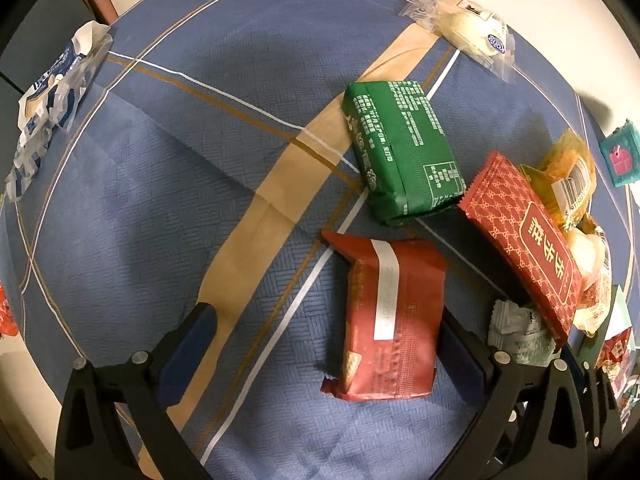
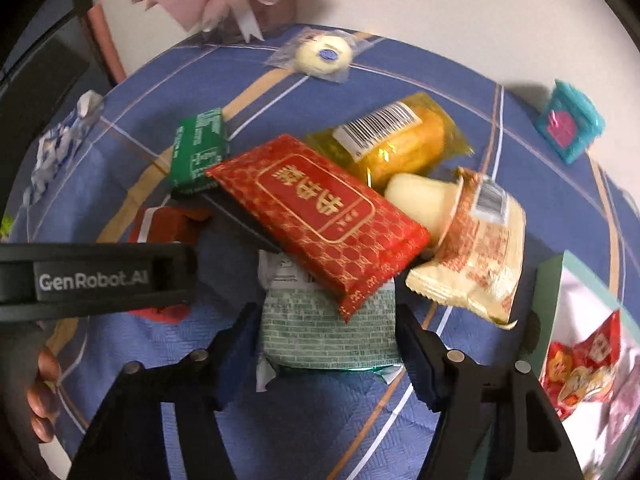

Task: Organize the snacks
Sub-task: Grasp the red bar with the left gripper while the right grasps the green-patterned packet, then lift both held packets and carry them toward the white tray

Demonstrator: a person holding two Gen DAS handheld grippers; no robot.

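Presently the left hand-held gripper (image 1: 326, 344) points down over the table (image 1: 140, 200), which carries a blue cloth with tan and white stripes. Its jaws stand wide apart around a brick-red foil snack pack with a white band (image 1: 390, 320); the right pad lies close against the pack's edge, the left pad is well clear.

The right hand-held gripper (image 2: 326, 344) has its pads at both sides of a pale green-printed foil packet (image 2: 328, 328), jaws drawn in about it; whether the pads press on it cannot be told for certain. A red gold-patterned flat packet with a label panel (image 2: 320, 216) lies across that packet's far end.

Beside these lie a dark green wrapped block (image 1: 402, 152), a yellow cellophane pastry with a barcode sticker (image 2: 396, 136) and a cream packet printed in orange (image 2: 476, 256). A clear-wrapped round white cake (image 2: 324, 56) sits near the far edge, well apart
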